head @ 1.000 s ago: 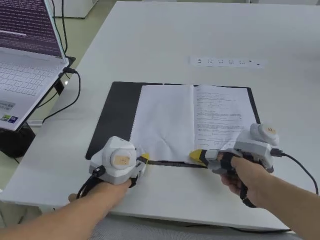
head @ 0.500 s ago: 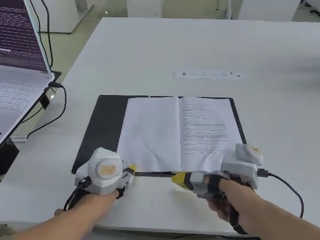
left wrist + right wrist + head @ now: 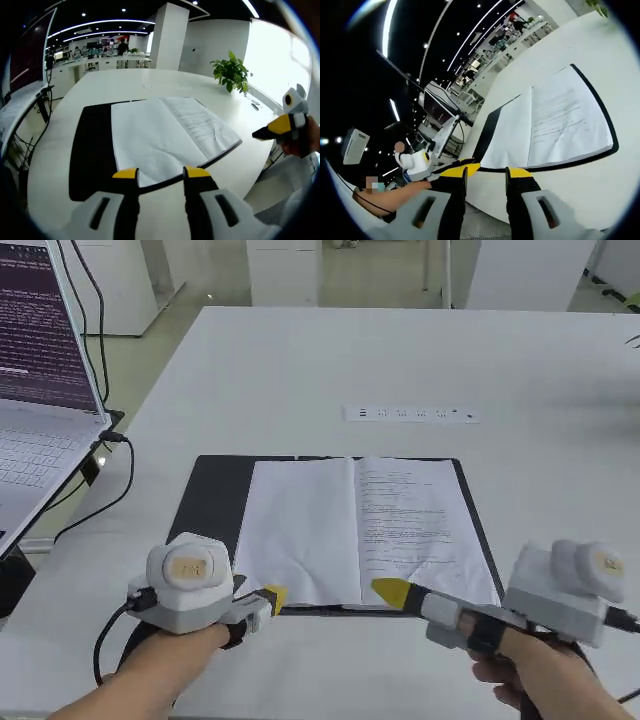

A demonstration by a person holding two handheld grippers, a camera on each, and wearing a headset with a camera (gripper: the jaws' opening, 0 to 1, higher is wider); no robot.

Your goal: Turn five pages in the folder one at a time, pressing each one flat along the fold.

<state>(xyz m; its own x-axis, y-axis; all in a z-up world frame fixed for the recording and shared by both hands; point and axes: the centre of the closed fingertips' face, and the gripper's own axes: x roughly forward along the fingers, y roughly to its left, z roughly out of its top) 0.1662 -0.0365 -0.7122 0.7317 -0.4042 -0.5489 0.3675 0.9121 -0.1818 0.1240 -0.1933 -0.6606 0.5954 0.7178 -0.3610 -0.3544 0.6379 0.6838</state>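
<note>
The folder [image 3: 210,505] lies open and flat on the white worktop [image 3: 400,350], close to its near edge and roughly midway along it. Its black cover shows as a wide strip on the left and a thin border around the rest. The left page [image 3: 295,530] is blank and slightly creased near its lower edge. The right page [image 3: 415,525] carries printed text, and the two meet at a straight fold.

I have the left tongs [image 3: 270,598] at the folder's near edge, just below the blank page. In the left gripper view these tongs [image 3: 161,173] stand released, with a clear gap between the yellow tips and nothing gripped. The folder's dark edge runs across behind that gap. I cannot tell whether the tips touch the cover.

The right tongs [image 3: 392,592] point in from the near right corner, their yellow tip at the foot of the printed page, just beside the fold. In the right gripper view they [image 3: 487,172] are parted more narrowly and hold nothing. I cannot tell whether they touch the paper.

Beyond the folder, toward the middle of the worktop, lies a white power strip [image 3: 410,415]. An open laptop [image 3: 40,390] sits at the left edge, with a black cable [image 3: 120,480] trailing from it.
</note>
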